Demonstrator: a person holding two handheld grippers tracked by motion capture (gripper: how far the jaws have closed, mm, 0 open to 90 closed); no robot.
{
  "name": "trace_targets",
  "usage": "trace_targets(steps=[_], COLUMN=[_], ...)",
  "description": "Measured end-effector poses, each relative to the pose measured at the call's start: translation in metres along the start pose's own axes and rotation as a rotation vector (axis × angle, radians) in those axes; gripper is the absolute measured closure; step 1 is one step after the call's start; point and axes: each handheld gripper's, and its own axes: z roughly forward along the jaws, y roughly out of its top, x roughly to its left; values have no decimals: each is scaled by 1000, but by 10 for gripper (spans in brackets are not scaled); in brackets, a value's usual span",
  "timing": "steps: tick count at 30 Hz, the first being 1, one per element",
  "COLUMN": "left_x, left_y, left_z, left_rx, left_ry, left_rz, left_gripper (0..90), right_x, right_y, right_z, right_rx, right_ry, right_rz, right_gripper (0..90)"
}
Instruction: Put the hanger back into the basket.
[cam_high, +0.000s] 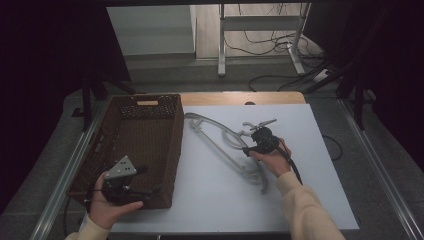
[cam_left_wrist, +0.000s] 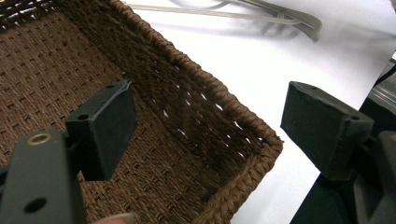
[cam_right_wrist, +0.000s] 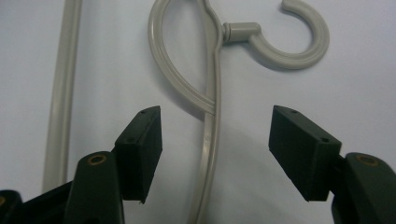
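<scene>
A grey plastic clothes hanger (cam_high: 222, 142) lies flat on the white table top, its hook (cam_right_wrist: 289, 42) toward the far side. My right gripper (cam_high: 261, 139) hovers just above the hanger's curved arm (cam_right_wrist: 210, 140), open, with that arm running between the two pads and touching neither. A brown wicker basket (cam_high: 172, 145) stands at the left of the table. My left gripper (cam_high: 125, 186) is held over the basket's near right corner (cam_left_wrist: 261, 144), open, with nothing between its pads.
The white sheet (cam_high: 300, 200) covers most of the table; bare wood (cam_high: 240, 97) shows along the far edge. Beyond the table stand a metal frame (cam_high: 222, 45) and loose cables (cam_high: 272, 45) on the floor. Dark curtains flank both sides.
</scene>
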Motion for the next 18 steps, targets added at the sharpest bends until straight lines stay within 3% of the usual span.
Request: trace_targets(steps=[8, 17, 18], left_x=[1, 1, 1], left_y=[0, -1, -1], left_z=[0, 0, 0], left_rx=[0, 1, 0], left_ry=[-1, 0, 0], left_rz=[-1, -1, -1], left_gripper=[184, 185, 185], right_x=[4, 4, 4], right_y=[6, 7, 7], right_z=[15, 26, 26], right_rx=[52, 105, 103], right_ry=[-34, -38, -28], right_rz=[-19, -32, -14], right_gripper=[430, 599, 623])
